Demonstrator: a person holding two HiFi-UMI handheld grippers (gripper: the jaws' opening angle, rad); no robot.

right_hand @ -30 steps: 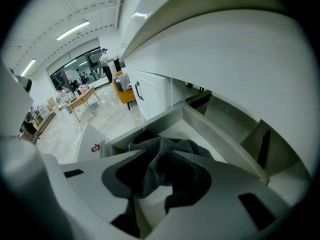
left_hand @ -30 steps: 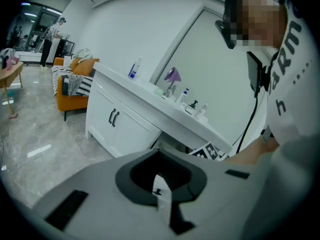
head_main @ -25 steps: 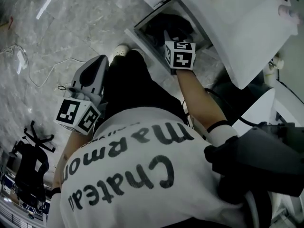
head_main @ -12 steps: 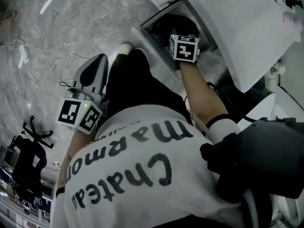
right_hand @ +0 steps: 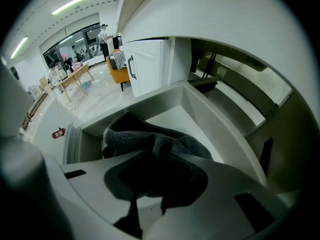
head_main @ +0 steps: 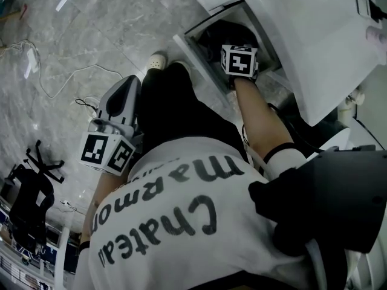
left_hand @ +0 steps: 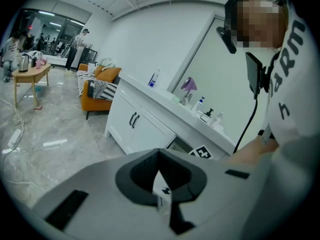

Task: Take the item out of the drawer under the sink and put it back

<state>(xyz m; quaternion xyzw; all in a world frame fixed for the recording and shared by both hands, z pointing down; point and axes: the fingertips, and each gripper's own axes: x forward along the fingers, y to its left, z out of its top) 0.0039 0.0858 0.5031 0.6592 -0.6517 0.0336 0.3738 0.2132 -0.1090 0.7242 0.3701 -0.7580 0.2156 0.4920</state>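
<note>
Since 1 second ago the right gripper (right_hand: 148,201) has pushed deeper into the drawer (right_hand: 200,115). Its 2 jaws, about half spread, are closing around the dark grey cloth (right_hand: 150,141) bunched between them. The left gripper (left_hand: 162,202) hangs well behind, jaws pressed together with nothing between them.

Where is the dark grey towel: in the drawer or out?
In: the dark grey fluffy towel lies bunched inside the open white drawer.
</note>
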